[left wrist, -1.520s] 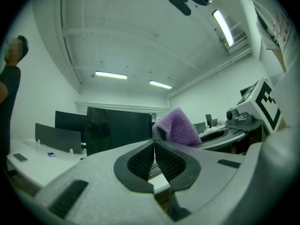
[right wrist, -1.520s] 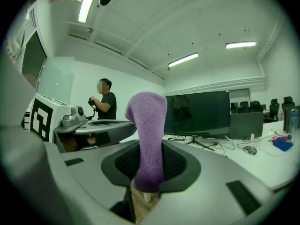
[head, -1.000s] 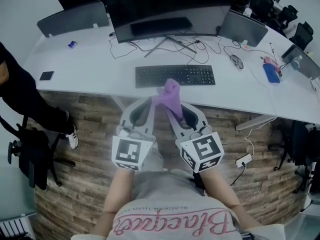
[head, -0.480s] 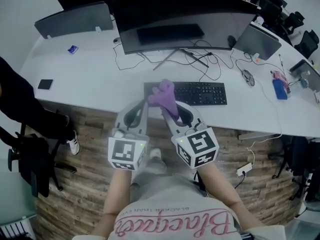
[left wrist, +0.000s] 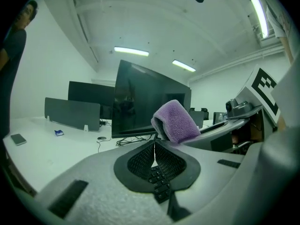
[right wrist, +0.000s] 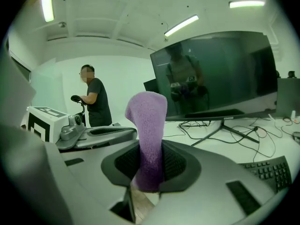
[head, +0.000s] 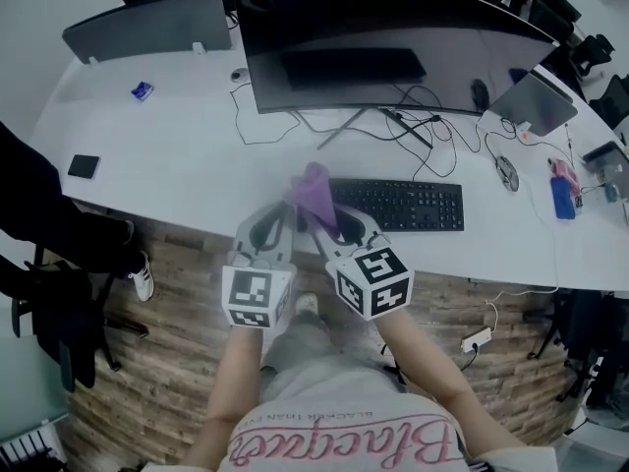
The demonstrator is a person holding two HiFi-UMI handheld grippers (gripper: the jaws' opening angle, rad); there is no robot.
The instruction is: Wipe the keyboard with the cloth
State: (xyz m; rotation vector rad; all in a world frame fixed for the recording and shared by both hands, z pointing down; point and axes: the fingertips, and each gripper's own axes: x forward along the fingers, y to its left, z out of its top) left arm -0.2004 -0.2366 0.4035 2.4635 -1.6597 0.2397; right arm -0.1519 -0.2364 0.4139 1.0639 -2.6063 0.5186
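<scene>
- Left gripper (head: 282,207): jaws together, nothing between them.
- Right gripper (head: 316,211): jaws clamped on the purple cloth (head: 314,187), which sticks up past the tips, at the keyboard's left end.
- Keyboard (head: 398,205): flat on the white desk (head: 177,155), in front of the monitor (head: 393,47).

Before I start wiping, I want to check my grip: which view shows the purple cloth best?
The right gripper view: the purple cloth stands upright, clamped in the right gripper. The left gripper view shows only its folded top; the head view shows it small, from above.
</scene>
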